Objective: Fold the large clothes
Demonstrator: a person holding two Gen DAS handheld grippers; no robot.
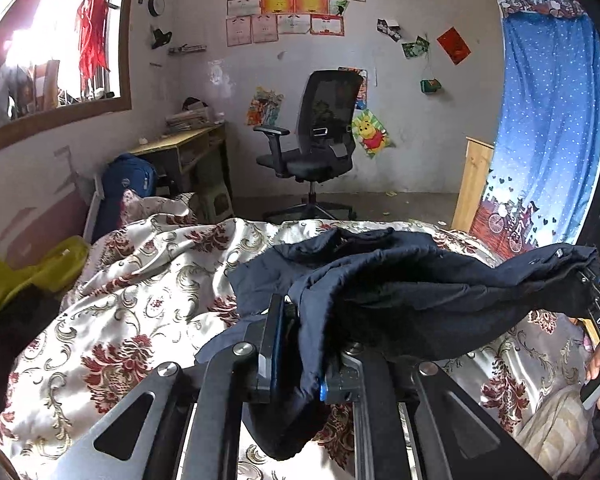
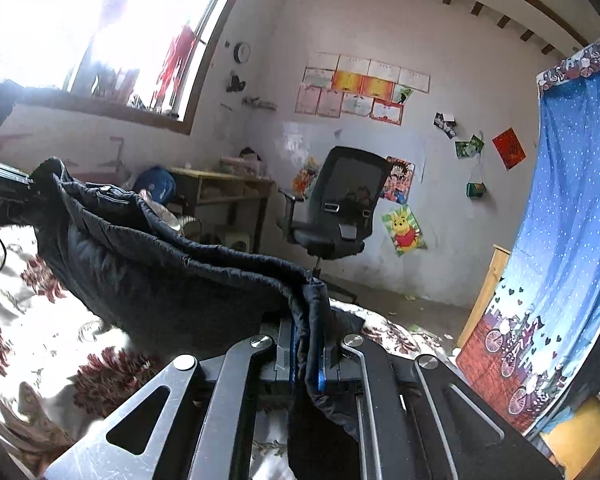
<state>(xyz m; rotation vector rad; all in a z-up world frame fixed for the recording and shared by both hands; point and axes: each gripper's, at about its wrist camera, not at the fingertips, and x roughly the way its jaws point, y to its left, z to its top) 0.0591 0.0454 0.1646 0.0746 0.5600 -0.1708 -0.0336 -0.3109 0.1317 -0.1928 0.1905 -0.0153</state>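
Here, the dark blue padded jacket (image 1: 400,280) hangs stretched between my two claws, lifted above the bed. My left claw (image 1: 300,344) is pinching one edge of it: the fingers (image 1: 270,344) are pressed together with folds of cloth squeezed between them, and a loose flap droops down in front of the claw. From there the jacket runs off to the right, where my right claw (image 1: 598,304) grips its other end, and a part of my hand (image 1: 598,364) shows just below it. In the right wrist view the same jacket (image 2: 160,264) runs away to the left, sagging a little in the middle, and my right claw (image 2: 306,344) is clamped on a thick quilted seam, with a tail of cloth hanging down below the jaws. At the far left end of that stretch my left claw (image 2: 8,184) can be seen holding the other end.

Under the jacket lies the bedspread (image 1: 140,288), cream with dark red flowers and grey scrolls, rumpled all over. A yellow-green cloth (image 1: 32,272) sits at the left edge of the bed. Past the far end of the bed a black office chair (image 1: 316,140) stands on the bare floor, near the wall. To its left is a wooden desk (image 1: 192,148) with a pile of things on top, and a blue backpack (image 1: 128,180) rests beside it. A blue dotted curtain (image 1: 552,128) hangs on the right, with a wooden board (image 1: 474,184) just beside it. Paper certificates (image 1: 296,8) and a cartoon bear poster (image 1: 370,132) are stuck on the far wall, and a bright window (image 1: 48,48) fills the left side.
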